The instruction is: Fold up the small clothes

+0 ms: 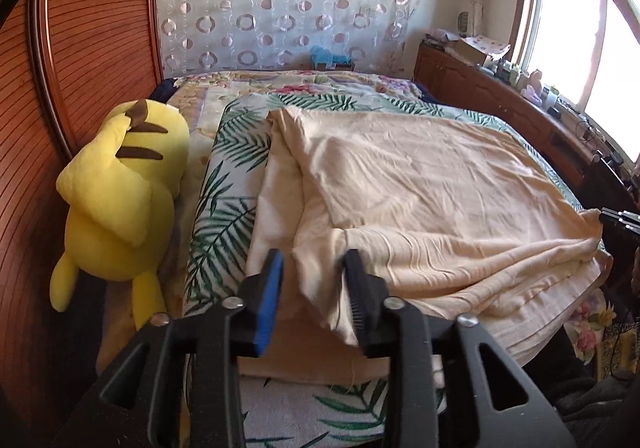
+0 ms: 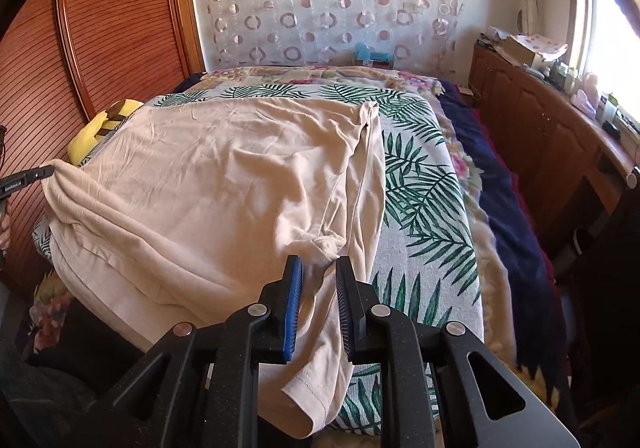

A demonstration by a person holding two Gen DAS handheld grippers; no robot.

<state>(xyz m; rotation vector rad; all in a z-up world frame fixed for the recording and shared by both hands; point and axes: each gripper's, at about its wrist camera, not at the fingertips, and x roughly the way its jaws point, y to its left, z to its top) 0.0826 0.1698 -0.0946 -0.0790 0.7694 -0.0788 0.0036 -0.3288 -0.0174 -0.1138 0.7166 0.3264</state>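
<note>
A cream shirt (image 1: 420, 184) lies spread on the palm-leaf bed cover (image 1: 224, 208); it also shows in the right wrist view (image 2: 224, 184). My left gripper (image 1: 314, 260) stands over the shirt's near left corner; its jaws are parted, with cloth draped against the right finger (image 1: 356, 288). My right gripper (image 2: 320, 268) has bunched cloth of the near right corner between its slightly parted jaws. Each gripper's tip shows at the edge of the other's view, the right one (image 1: 616, 218) and the left one (image 2: 28, 178), at the shirt's near corners.
A yellow plush toy (image 1: 124, 192) lies left of the cover against the wooden wall (image 1: 92, 48). A dark blue blanket (image 2: 500, 188) and a wooden cabinet (image 2: 552, 128) with clutter run along the right. A patterned curtain (image 1: 280, 0) hangs behind the bed.
</note>
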